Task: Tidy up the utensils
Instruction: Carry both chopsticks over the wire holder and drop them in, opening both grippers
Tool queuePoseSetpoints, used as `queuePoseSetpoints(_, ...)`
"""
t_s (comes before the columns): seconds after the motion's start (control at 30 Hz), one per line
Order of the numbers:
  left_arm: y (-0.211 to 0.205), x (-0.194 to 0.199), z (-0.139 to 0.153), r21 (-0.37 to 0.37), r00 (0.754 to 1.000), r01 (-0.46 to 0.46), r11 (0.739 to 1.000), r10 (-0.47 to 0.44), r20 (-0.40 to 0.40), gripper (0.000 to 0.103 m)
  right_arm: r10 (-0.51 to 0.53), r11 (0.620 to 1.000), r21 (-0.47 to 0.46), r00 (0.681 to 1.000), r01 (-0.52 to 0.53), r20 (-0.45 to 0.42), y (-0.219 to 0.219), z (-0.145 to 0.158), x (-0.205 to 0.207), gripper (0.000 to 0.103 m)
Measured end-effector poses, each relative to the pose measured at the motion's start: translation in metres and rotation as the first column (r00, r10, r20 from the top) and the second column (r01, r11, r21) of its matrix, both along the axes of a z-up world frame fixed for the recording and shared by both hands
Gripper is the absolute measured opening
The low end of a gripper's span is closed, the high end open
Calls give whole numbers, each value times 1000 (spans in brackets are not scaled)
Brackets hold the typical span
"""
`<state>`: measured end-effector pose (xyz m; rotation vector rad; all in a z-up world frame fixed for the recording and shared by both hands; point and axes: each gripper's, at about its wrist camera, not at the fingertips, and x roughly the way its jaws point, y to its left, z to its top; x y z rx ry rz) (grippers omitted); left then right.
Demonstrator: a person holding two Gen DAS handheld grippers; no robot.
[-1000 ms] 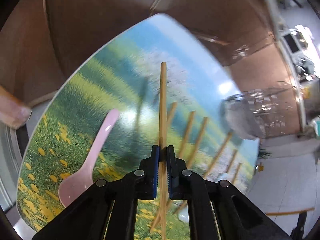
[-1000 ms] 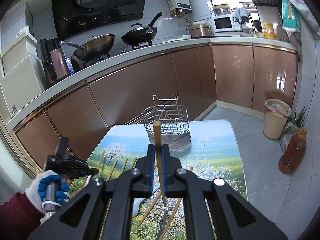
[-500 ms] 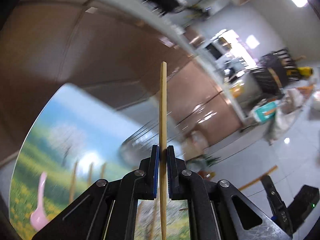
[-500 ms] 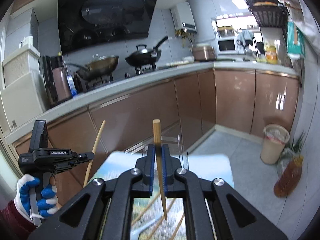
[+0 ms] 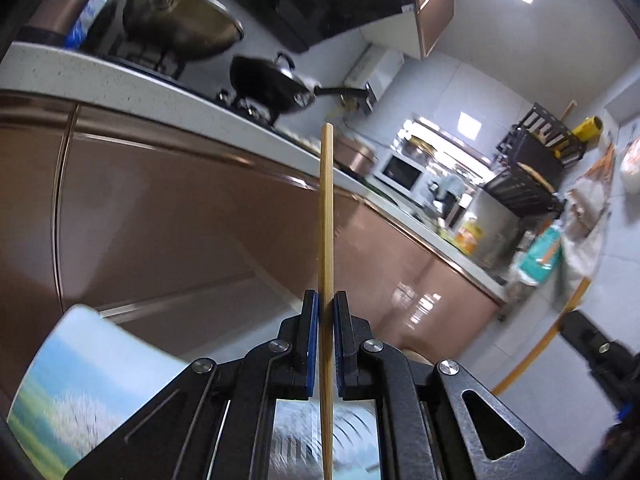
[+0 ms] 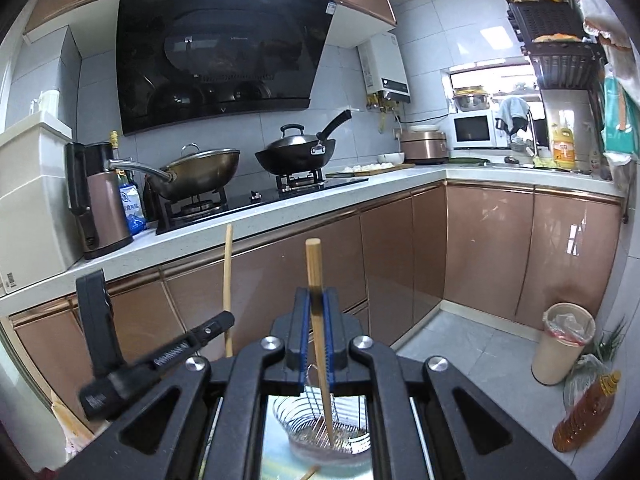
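Note:
My left gripper (image 5: 326, 300) is shut on a bamboo chopstick (image 5: 325, 208) that stands upright, high above the landscape-print table (image 5: 68, 368). In the right wrist view the left gripper (image 6: 226, 320) and its chopstick (image 6: 228, 272) show at the left. My right gripper (image 6: 316, 300) is shut on a second chopstick (image 6: 314, 264), held nearly upright. Its lower tip hangs over the wire utensil basket (image 6: 296, 416), seen between the gripper's arms; whether it touches the basket I cannot tell. The basket (image 5: 296, 440) is a blur under the left gripper.
Copper cabinet doors (image 6: 400, 256) and a counter with two woks (image 6: 296, 156) stand straight ahead. A thermos jug (image 6: 104, 200) is at the left. A bin (image 6: 564, 344) and an oil bottle (image 6: 584, 412) stand on the floor at the right. One more chopstick (image 6: 310, 472) lies on the table.
Both grippers rose with their chopsticks. The left one swung from looking down at the table and pink spoon to facing the cabinets. The basket slid from ahead to beneath the right gripper.

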<state>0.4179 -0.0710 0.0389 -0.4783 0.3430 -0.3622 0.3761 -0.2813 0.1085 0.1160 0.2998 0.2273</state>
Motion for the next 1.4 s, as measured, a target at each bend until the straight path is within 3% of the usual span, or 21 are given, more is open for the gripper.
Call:
queuePoseSetpoints(0.17,-28,19,-29,79,996,-77,994,74,45,7,4,1000,-1,1000,-4,-20,-9,-29,27,6)
queuePoseSetpoints(0.33,-51,29,-65,193,987,-158,968,147,68,7,16,1000,1,998,-16,-55,-14,-66,47,6)
queuePoseSetpoints(0.63,-67,28,-111,321,990,-136,937,142,3,7,63,997,64,973,-50,-222,-22,-152,68,6)
queuePoseSetpoints(0.7,-72,21,-113,354,987,-158,922,151,46,7,75,996,74,964,-58,-256,-21,-169,69,6)
queuePoseSetpoints(0.8,-73,16,-113,358,987,-160,920,148,60,7,88,994,91,949,-64,-301,-20,-190,72,6)
queuePoseSetpoints(1.4,-68,5,-112,378,997,-79,923,73,31,12,95,992,108,945,-64,-314,-20,-195,72,7)
